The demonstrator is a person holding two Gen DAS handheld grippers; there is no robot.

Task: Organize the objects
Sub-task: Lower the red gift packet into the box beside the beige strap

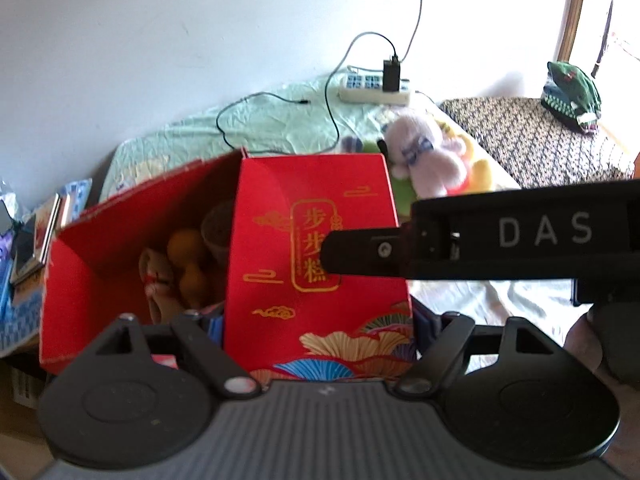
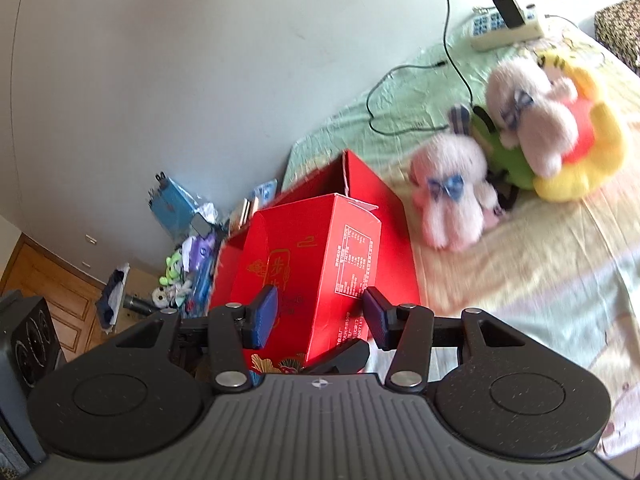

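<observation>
My right gripper [image 2: 318, 316] stands open astride the upright red cake box [image 2: 316, 264], its long axis pointing away, nearer than my left gripper [image 1: 320, 334], whose jaw state I cannot tell.

Gold "步步糕" stood on red gift box [image 1: 320, 248] front; white "DAS" on black right gripper [image 1: 544, 230] body; box's side table too small.

Black right gripper [image 2: 318, 316] with 2 ribbed blue fingers [image 2: 264, 316] (white "DAS" lettering).
</observation>
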